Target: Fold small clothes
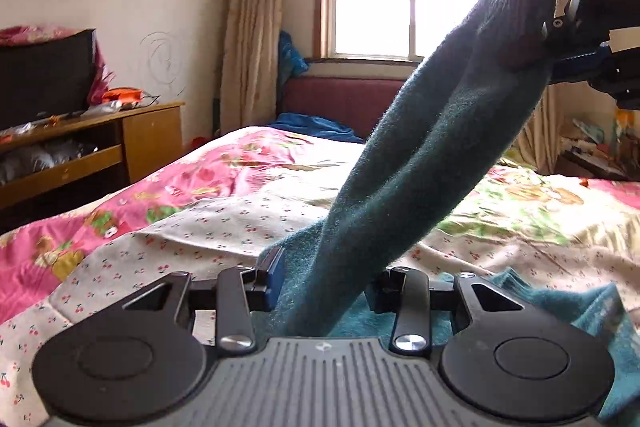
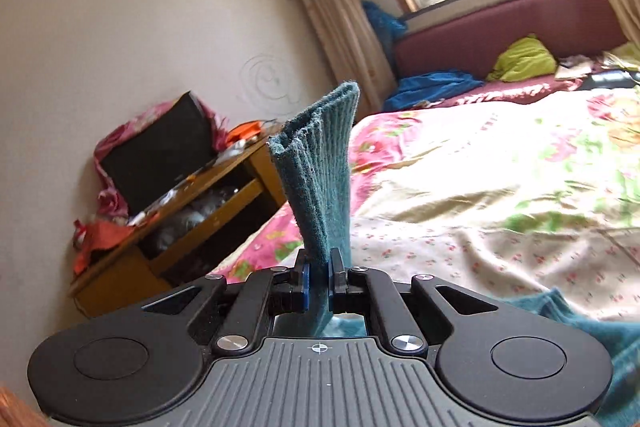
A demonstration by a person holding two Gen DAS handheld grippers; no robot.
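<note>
A teal knit garment (image 1: 420, 155) runs as a taut band from my left gripper (image 1: 326, 283) up to my right gripper (image 1: 554, 43) at the upper right. The left jaws stand partly apart, and the bunched cloth fills the gap against both pads. In the right wrist view my right gripper (image 2: 318, 283) is shut on a ribbed edge of the same garment (image 2: 320, 167), which sticks up above the pads. The remaining part of the garment (image 2: 580, 319) lies on the floral quilt (image 1: 192, 203) at the lower right.
The bed's quilt (image 2: 480, 167) stretches back to a dark red headboard (image 1: 344, 95) under the window. A blue cloth (image 2: 432, 85) and a green cloth (image 2: 524, 59) lie near the headboard. A wooden cabinet (image 1: 152, 135) with a dark TV (image 1: 44, 79) stands left of the bed.
</note>
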